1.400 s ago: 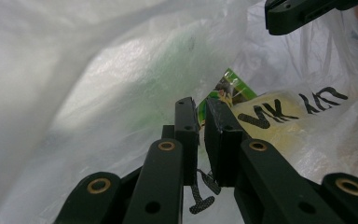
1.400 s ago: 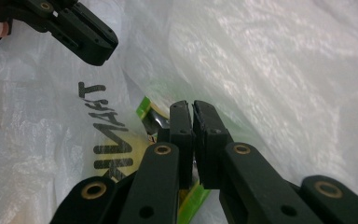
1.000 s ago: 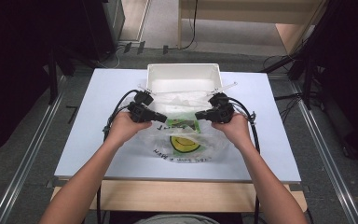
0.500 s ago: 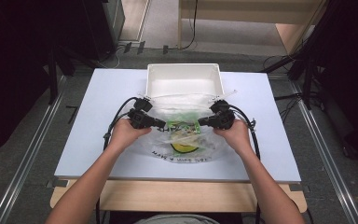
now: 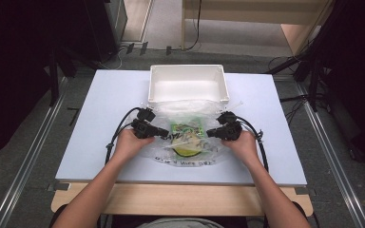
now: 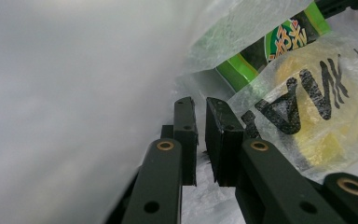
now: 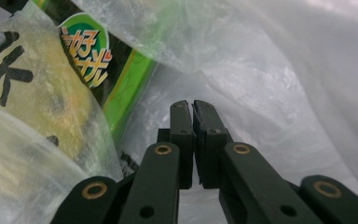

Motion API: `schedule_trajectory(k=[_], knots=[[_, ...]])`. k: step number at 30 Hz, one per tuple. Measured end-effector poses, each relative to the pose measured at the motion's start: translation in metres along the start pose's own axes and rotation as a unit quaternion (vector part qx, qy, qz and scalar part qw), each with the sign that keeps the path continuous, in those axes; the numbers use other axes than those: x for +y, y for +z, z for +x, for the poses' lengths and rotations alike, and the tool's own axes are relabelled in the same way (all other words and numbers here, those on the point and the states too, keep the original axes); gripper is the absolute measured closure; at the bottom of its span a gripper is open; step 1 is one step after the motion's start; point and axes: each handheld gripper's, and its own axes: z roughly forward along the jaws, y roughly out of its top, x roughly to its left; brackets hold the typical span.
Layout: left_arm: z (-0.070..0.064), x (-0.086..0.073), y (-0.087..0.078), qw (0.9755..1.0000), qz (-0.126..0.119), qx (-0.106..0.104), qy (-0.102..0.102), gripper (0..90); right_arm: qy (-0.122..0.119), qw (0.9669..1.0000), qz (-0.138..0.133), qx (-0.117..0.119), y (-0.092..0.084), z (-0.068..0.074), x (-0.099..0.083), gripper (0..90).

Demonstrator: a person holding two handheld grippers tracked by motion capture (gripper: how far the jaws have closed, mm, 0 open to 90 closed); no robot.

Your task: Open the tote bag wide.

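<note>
High view: clear plastic bag [image 5: 185,142] flat on table [image 5: 104,95], just before white bin [image 5: 188,84]; left gripper [image 5: 167,133] and right gripper [image 5: 209,133] at opposite edges. Left gripper view: fingers [image 6: 185,135] clenched on bag film. Right gripper view: fingers [image 7: 182,135] clenched on film beside green packet [image 7: 121,79].

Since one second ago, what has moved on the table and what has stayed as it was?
Both hands brought the clear plastic bag down and toward the person, away from the white bin. The left hand-held gripper and right hand-held gripper kept their pinch on the bag's sides. The bin and the table did not move; the green packet stayed inside the bag.
</note>
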Motion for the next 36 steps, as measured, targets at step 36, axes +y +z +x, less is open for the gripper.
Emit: schedule_trajectory(k=[36], knots=[[0.045, -0.042, -0.055, 0.9910, -0.034, 0.078, -0.103, 90.0, 0.072, 0.9919, -0.005, -0.104, -0.061, -0.038, -0.060, 90.0]])
